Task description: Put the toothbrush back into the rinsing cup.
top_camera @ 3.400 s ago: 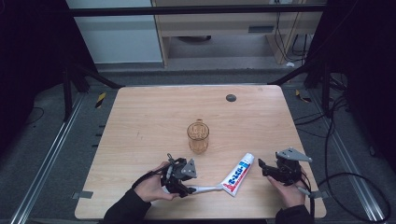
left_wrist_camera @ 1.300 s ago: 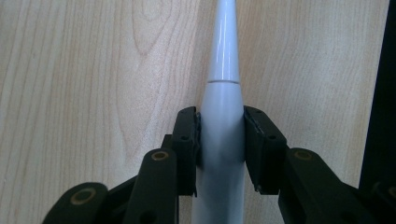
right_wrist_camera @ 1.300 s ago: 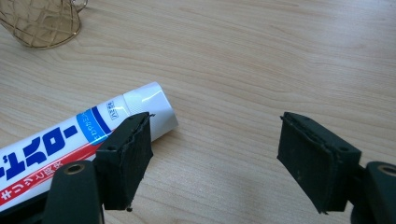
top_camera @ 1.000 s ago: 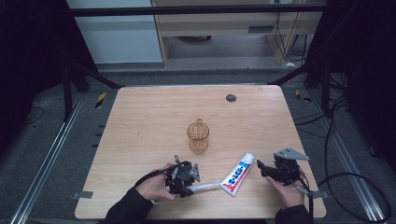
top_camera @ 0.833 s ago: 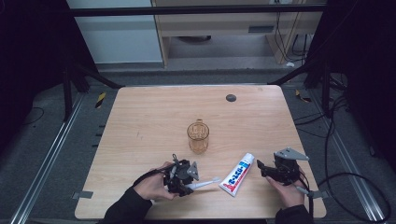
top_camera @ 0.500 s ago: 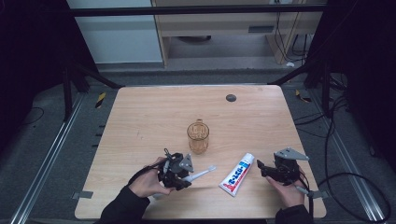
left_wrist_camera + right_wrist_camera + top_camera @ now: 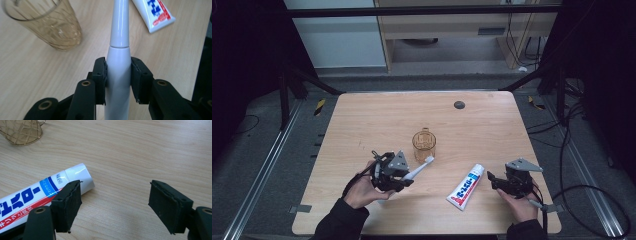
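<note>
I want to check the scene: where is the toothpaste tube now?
In the high view the toothpaste tube lies flat on the table, front right, between the two grippers, nearer the right gripper.

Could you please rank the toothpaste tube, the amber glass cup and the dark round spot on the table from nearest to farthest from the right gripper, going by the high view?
From the right gripper:
1. Toothpaste tube: lying just to its left.
2. Amber glass cup: mid-table, farther left and beyond.
3. Dark round spot: near the table's far edge.
</note>
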Available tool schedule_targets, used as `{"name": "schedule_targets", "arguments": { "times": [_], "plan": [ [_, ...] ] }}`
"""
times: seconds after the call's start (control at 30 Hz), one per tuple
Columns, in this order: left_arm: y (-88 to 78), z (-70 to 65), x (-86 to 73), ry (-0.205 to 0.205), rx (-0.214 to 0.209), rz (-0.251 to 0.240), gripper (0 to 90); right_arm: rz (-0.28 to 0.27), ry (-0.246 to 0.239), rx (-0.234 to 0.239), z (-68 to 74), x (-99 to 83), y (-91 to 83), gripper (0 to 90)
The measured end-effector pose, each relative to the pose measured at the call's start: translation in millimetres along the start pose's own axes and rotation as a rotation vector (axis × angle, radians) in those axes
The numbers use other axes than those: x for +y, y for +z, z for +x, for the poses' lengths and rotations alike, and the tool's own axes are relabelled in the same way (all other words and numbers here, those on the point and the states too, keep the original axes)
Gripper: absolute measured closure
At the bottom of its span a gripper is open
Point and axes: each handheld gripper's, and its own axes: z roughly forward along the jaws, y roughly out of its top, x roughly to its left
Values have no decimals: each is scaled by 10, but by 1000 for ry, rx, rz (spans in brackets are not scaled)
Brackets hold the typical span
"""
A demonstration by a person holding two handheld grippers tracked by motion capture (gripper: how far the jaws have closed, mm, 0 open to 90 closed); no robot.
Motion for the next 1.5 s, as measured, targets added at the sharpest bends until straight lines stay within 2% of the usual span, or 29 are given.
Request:
{"name": "schedule_targets", "arguments": {
  "times": [0.13,0.23,0.5,0.63,0.83,1.07,1.5],
  "plan": [
    [-102,51,-14,-52,62,-89,673,-9,-4,-3,0,-6,3,257],
    [-156,98,-35,-111,111,-150,673,-11,-3,-4,0,-8,3,256],
    [-237,209,-105,-229,241,-264,672,-12,-1,-7,4,-10,9,253],
    [-281,267,-105,-257,275,-298,673,-13,0,-9,6,-13,9,252],
    [-369,369,-49,-297,339,-374,673,-14,0,-12,1,-17,9,251],
    [-456,462,46,-333,399,-506,673,-12,6,-10,3,-20,10,251],
    [-401,579,272,-377,453,-637,672,-15,0,-9,-4,-29,20,250]
  ]
}}
